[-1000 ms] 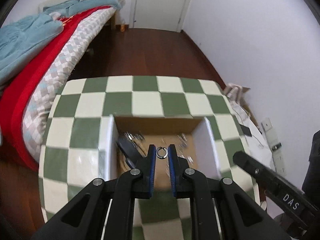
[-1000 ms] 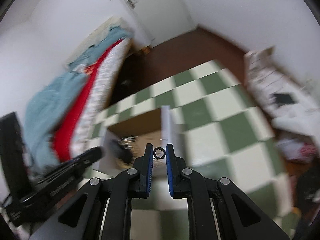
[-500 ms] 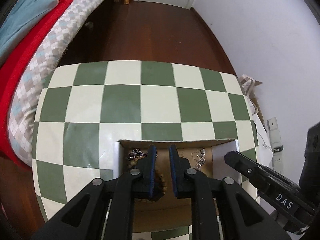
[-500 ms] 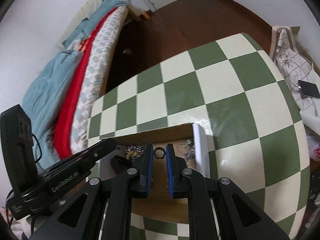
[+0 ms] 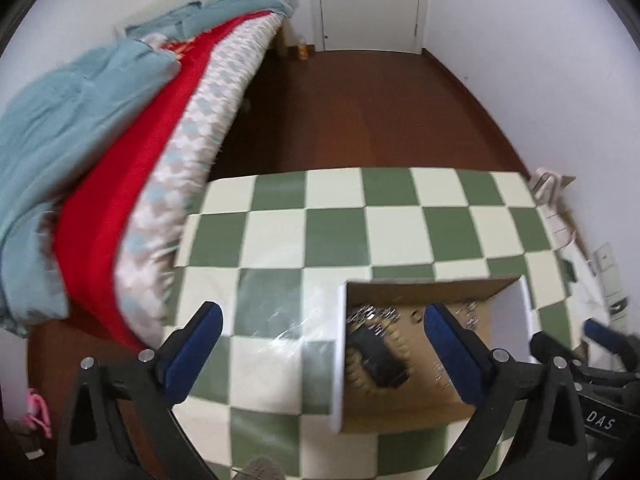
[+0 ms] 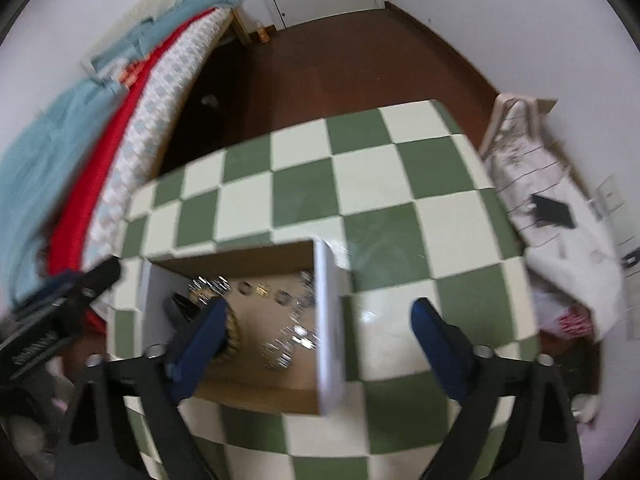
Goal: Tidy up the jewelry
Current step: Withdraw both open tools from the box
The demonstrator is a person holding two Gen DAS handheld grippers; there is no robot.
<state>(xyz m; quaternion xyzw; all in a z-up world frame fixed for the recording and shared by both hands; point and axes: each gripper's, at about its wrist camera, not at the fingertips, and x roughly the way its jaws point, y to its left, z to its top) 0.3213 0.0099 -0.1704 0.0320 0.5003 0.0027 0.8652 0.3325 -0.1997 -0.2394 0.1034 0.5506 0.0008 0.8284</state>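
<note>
An open cardboard box (image 5: 416,408) with white side walls sits on the green-and-white checkered table (image 5: 340,224). It holds silver chains (image 6: 292,340), small rings (image 6: 260,290), a gold beaded bracelet (image 6: 232,332) and a dark item (image 5: 380,356). My left gripper (image 5: 320,344) is wide open and empty above the box's left wall. My right gripper (image 6: 316,340) is wide open and empty over the box's right wall (image 6: 330,320). The right gripper's tip shows at the left wrist view's right edge (image 5: 600,332).
A bed with red, teal and patterned bedding (image 5: 120,152) runs along the table's left side. Dark wood floor (image 5: 360,112) and a white door (image 5: 368,4) lie beyond. A white bag with a black item (image 6: 552,212) sits at the table's right.
Both grippers were nearly shut, each pinching a small ring; both have opened wide and the rings are gone from the fingers. Both views have shifted and are blurred.
</note>
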